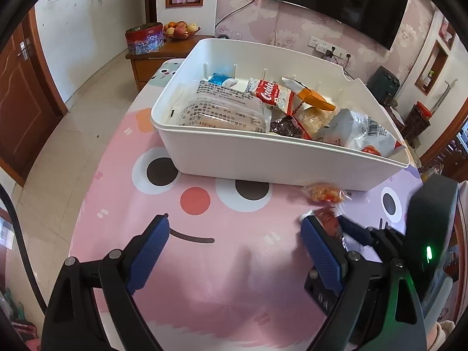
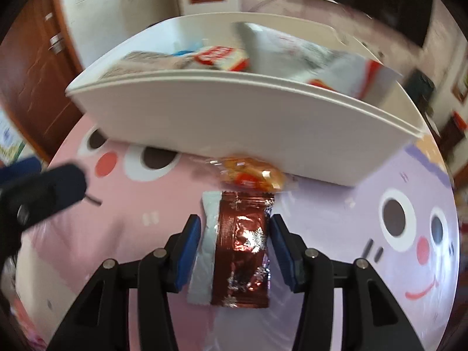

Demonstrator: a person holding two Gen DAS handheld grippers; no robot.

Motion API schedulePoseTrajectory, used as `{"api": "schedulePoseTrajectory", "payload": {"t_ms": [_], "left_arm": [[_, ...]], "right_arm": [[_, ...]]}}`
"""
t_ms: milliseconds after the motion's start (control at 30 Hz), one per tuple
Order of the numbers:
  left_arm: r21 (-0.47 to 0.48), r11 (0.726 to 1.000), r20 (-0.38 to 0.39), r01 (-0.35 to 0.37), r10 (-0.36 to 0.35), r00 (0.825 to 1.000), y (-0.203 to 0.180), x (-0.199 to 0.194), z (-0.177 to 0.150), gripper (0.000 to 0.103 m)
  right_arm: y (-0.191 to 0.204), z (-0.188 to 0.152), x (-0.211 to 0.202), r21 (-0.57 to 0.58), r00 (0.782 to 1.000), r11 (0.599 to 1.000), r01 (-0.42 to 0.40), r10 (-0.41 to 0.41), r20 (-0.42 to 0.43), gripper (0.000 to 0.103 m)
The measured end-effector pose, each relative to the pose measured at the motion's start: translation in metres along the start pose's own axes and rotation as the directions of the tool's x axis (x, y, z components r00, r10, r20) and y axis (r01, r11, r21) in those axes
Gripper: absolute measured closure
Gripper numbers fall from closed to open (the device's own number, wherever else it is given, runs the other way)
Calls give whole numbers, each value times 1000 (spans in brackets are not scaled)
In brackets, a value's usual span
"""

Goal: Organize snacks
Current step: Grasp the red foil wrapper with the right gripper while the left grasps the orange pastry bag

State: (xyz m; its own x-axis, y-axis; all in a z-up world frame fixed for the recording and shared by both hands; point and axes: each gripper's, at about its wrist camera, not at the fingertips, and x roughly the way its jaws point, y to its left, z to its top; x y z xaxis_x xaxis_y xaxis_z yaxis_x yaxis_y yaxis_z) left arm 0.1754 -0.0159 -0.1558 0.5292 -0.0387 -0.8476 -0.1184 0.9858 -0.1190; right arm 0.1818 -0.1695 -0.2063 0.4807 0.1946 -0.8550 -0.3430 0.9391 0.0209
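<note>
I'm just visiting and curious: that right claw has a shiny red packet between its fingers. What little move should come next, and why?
Probably close the right gripper on the red packet. The packet lies on the mat between the fingers, which seem to leave small gaps on both sides, so it likely isn't gripped yet. The bin it probably belongs in sits just ahead. The left gripper is open, holding nothing.

White bin [image 1: 263, 158] packed with snack bags; orange snack [image 2: 251, 174] touching its front wall; red foil packet [image 2: 242, 234] just beside.
</note>
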Motion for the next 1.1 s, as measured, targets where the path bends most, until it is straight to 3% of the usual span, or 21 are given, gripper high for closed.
{"api": "schedulePoseTrajectory", "payload": {"t_ms": [133, 267, 700, 833, 1100], "left_arm": [[-3, 1000, -6, -5, 5, 1000, -2, 5, 1, 12], [13, 1000, -27, 10, -10, 1000, -11, 14, 3, 12], [165, 985, -104, 57, -40, 994, -87, 61, 9, 12], [140, 986, -141, 90, -70, 988, -100, 74, 15, 12], [129, 992, -162, -10, 31, 986, -117, 102, 20, 12]], "right_arm": [[2, -8, -6, -49, 995, 994, -94, 95, 13, 66], [-13, -17, -13, 4, 990, 990, -144, 144, 3, 67], [-71, -43, -33, 180, 990, 974, -137, 139, 2, 68], [-79, -45, -32, 204, 990, 969, -141, 142, 11, 68], [-87, -47, -33, 238, 986, 957, -166, 166, 20, 68]]}}
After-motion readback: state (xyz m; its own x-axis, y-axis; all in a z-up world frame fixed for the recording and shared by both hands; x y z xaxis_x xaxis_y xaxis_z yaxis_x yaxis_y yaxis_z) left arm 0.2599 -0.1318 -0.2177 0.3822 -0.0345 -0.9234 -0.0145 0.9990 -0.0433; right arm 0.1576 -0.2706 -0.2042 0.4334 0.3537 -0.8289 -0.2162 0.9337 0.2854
